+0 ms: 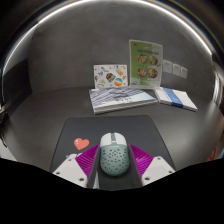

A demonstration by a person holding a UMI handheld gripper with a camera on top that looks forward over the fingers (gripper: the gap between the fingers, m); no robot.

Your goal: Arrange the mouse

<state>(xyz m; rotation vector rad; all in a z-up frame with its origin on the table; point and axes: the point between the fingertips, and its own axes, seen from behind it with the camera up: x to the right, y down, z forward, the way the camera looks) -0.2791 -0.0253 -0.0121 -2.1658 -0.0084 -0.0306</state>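
Note:
A pale grey-green mouse [112, 153] with a perforated shell and a white front sits between my fingers, nose pointing away from me. The gripper [112, 150] is shut on the mouse, and the magenta pads [90, 158] press on its two sides. Under and ahead of it lies a dark mouse mat [140, 130] on the grey table. A red heart mark [81, 144] shows on the mat just left of the left finger. I cannot tell whether the mouse rests on the mat or hangs just above it.
Beyond the mat lie a flat book [120, 98] and a second white-and-blue booklet [178, 96]. Behind them stand a small picture card [110, 76] and a taller food poster [146, 60] against the wall.

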